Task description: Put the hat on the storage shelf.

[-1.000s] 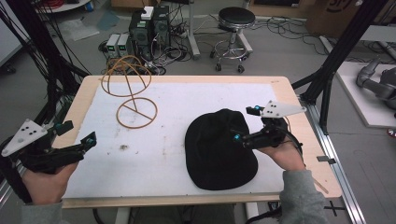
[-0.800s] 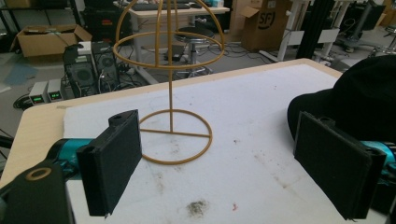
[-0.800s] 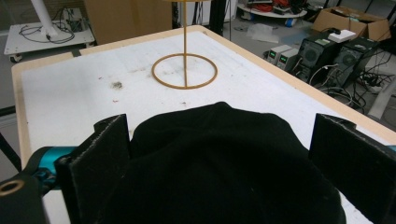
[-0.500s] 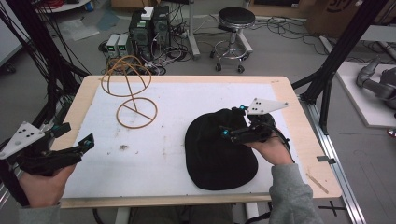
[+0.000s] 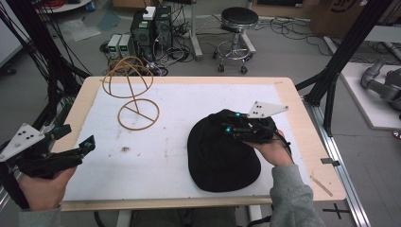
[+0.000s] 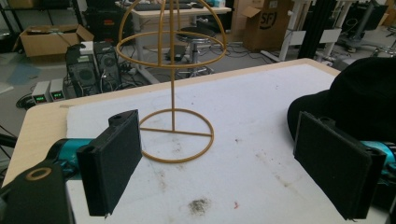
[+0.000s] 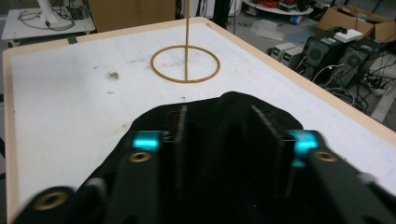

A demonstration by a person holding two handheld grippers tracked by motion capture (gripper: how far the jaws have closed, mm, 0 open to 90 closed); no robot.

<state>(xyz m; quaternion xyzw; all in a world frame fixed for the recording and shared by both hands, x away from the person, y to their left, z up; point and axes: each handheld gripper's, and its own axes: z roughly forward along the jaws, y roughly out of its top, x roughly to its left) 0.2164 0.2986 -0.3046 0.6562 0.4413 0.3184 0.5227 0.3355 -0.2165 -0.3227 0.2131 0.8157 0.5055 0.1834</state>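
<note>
A black cap lies on the white mat at the right of the table; the left gripper view catches it at the right edge. My right gripper rests on the cap's far part. Its jaws have just been closing, and a fold of cap fabric is bunched up and pinched between them. A yellow wire hat stand stands upright at the back left, apart from the cap. My left gripper hovers by the table's front left edge, open, with nothing between its pads.
The white mat covers most of the wooden table and carries a dark smudge near the left. Beyond the far edge, on the floor, are computer boxes, cables and a stool. Black frame posts rise at the right.
My right gripper moved left and down onto the cap, and its jaws closed, bunching the fabric. The left hand and the wire stand stayed put.
</note>
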